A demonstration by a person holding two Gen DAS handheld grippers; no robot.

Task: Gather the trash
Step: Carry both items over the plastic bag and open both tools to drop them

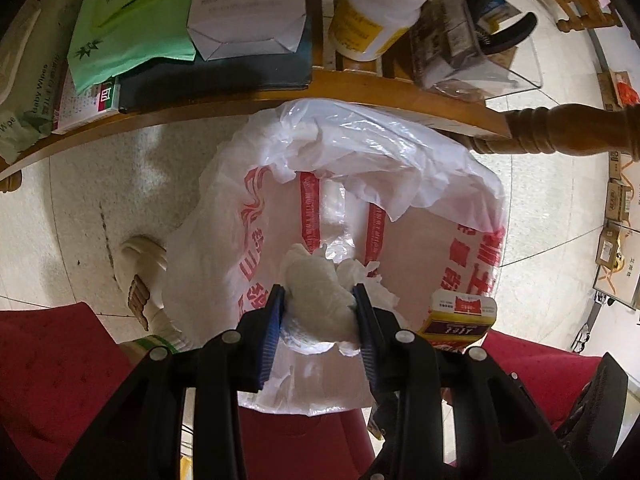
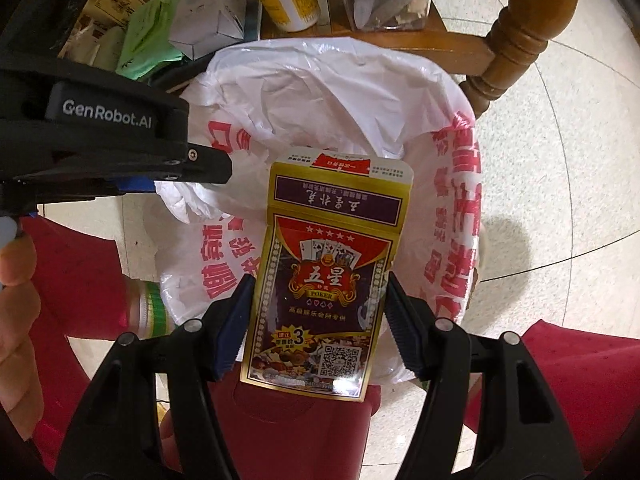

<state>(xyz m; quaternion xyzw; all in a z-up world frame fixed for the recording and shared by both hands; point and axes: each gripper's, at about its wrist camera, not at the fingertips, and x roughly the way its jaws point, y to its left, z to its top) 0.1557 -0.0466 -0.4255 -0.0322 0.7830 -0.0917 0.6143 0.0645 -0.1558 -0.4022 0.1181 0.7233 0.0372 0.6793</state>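
Note:
A crumpled white tissue wad (image 1: 320, 300) sits pinched between the blue pads of my left gripper (image 1: 320, 306), which points down over the mouth of a bin lined with a white plastic bag (image 1: 360, 152) printed in red. My right gripper (image 2: 320, 312) is shut on a flattened gold and purple playing-card box (image 2: 328, 280), also held above the same lined bin (image 2: 320, 88). The card box's top (image 1: 460, 316) shows at the right of the left wrist view. The left gripper's black body (image 2: 120, 140) crosses the upper left of the right wrist view.
A wooden table edge (image 1: 248, 98) overhangs the far side of the bin, carrying wipes packs (image 1: 128, 16), a white carton (image 1: 248, 8), a pill bottle (image 1: 376, 8) and a clear box (image 1: 480, 40). A turned table leg (image 2: 508, 52) stands right. Red trouser legs (image 1: 60, 368), a slippered foot (image 1: 140, 276), cardboard boxes (image 1: 616, 216).

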